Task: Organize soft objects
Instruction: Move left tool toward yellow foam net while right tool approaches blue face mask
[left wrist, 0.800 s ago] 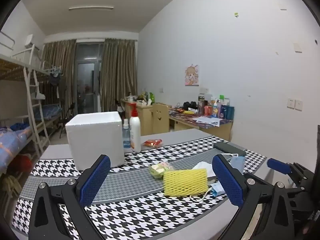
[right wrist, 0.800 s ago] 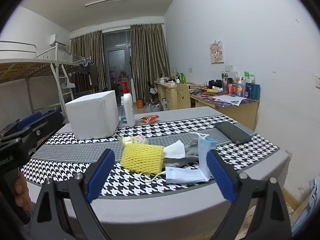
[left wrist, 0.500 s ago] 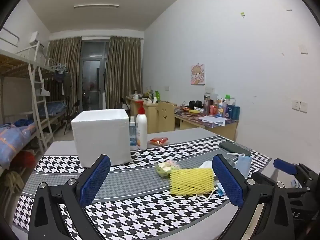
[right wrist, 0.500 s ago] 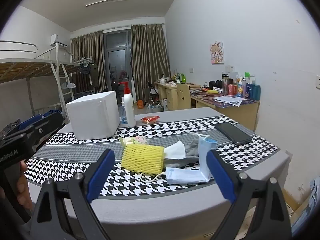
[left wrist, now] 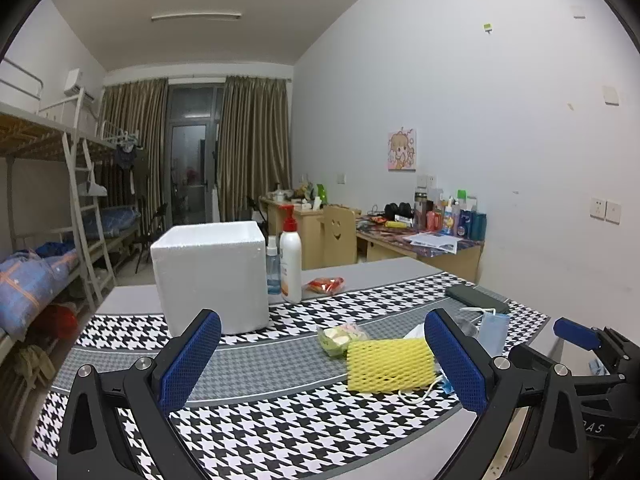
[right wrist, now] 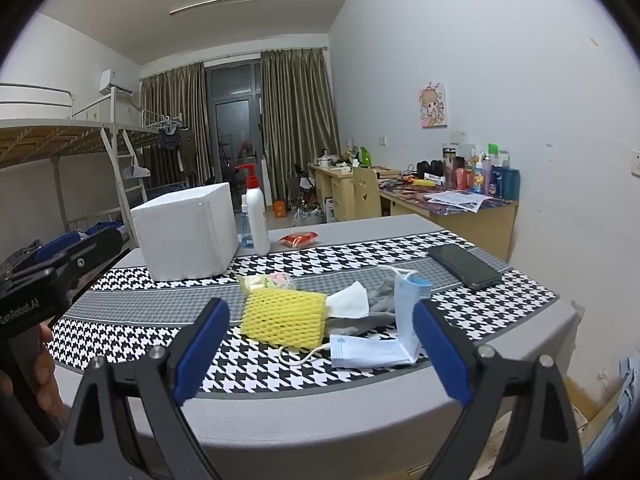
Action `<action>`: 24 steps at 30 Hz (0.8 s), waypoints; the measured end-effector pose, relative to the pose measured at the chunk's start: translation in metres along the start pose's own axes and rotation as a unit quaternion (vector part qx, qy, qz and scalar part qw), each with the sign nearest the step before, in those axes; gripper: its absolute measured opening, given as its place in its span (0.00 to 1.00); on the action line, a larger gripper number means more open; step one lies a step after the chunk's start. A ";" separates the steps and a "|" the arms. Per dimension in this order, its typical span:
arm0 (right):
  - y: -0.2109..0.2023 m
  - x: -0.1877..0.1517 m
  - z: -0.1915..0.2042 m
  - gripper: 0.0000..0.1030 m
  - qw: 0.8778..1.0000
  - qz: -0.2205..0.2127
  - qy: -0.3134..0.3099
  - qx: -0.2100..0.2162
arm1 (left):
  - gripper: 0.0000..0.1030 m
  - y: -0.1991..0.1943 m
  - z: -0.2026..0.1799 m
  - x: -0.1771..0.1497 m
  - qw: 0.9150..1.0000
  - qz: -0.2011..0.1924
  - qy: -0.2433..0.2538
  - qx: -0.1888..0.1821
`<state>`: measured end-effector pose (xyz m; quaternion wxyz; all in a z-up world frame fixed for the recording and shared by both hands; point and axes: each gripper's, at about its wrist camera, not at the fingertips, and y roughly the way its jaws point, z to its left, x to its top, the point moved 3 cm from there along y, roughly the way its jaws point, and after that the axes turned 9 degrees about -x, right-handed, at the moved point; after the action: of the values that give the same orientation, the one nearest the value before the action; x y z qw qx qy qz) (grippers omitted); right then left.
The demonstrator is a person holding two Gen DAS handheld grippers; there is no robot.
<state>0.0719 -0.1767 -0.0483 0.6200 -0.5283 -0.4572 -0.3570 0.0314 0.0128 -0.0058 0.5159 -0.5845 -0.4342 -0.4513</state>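
We hold our left gripper and right gripper above the near edge of the houndstooth table, both spread wide with nothing between the pads. The yellow foam net lies in the middle, touching a white tissue, a grey cloth and a blue face mask. The white foam box stands behind, well apart.

The left gripper swings its view across: the white foam box and yellow foam net slide rightward in its frame, and its black body pokes further into the right camera's edge.
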 end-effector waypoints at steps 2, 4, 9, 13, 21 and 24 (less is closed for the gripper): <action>0.000 -0.001 -0.003 0.93 1.000 -0.002 -0.001 0.000 | 0.99 -0.001 -0.001 0.001 1.000 -0.002 -0.001 -0.002; -0.001 -0.002 -0.004 0.93 1.000 -0.003 0.000 0.001 | 0.99 -0.002 -0.001 0.002 1.000 -0.007 0.002 0.009; -0.001 -0.003 -0.004 0.93 1.000 -0.004 -0.001 0.001 | 0.99 -0.001 -0.001 0.003 1.000 -0.006 0.005 0.011; -0.001 -0.004 -0.003 0.93 1.000 -0.004 -0.002 0.001 | 0.99 0.001 0.000 0.002 1.000 -0.002 0.004 0.012; 0.000 -0.003 -0.006 0.93 1.000 -0.003 0.000 0.000 | 0.99 0.005 -0.001 0.001 1.000 0.003 0.002 0.009; 0.000 -0.003 -0.006 0.93 1.000 -0.003 -0.001 0.000 | 0.99 0.005 -0.001 0.000 1.000 0.001 -0.003 -0.002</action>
<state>0.0721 -0.1827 -0.0514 0.6185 -0.5276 -0.4592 -0.3581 0.0363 0.0117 -0.0066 0.5137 -0.5874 -0.4343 -0.4499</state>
